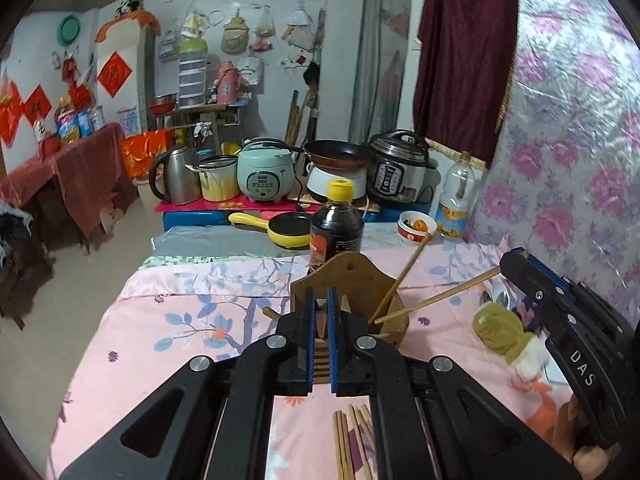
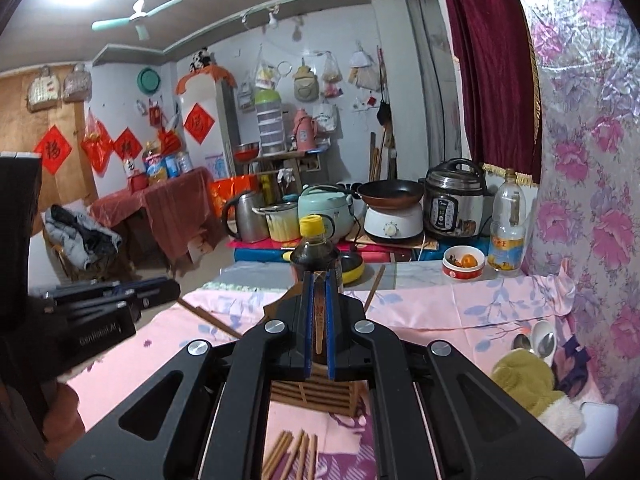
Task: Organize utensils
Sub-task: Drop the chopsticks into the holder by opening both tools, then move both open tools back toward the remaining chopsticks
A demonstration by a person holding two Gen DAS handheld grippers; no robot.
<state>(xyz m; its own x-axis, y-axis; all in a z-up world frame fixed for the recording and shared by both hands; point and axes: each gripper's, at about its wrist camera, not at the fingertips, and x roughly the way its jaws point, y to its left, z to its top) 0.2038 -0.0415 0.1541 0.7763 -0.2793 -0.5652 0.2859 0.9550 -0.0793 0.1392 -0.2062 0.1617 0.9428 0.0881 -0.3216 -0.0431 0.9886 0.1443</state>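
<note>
The left gripper (image 1: 320,312) stands low over the pink flowered cloth (image 1: 168,320), its blue-edged fingers (image 1: 308,320) drawn narrow with only a thin gap between them; the gap shows the wooden holder (image 1: 352,280) behind it, and I cannot tell if the pads press on the holder or only stand before it. The holder sits near the middle of the cloth, with its tall shaped back plate toward the far side and the dark sauce bottle (image 1: 336,228) just behind it. Two chopsticks lean out of the holder's right part; one chopstick (image 1: 436,298) runs up to the right into the tip of the right gripper (image 1: 510,260), which holds its top end, the other (image 1: 400,280) leans free. In the right wrist view the right gripper (image 2: 319,320) is closed narrow on a light wooden stick (image 2: 319,320) that lies along the gap between its fingers. More chopsticks (image 1: 352,440) lie loose on the cloth at the near edge, under the left gripper's body. To the right of the holder lie a yellow-green plush toy (image 1: 504,332) and some spoons (image 2: 536,342), close to the flowered wall, so this side is tight. To the left of the holder the cloth is open up to its left edge, where the floor begins. Behind the cloth's far edge stand a yellow pan (image 1: 280,230) and a small bowl (image 1: 416,226)
</note>
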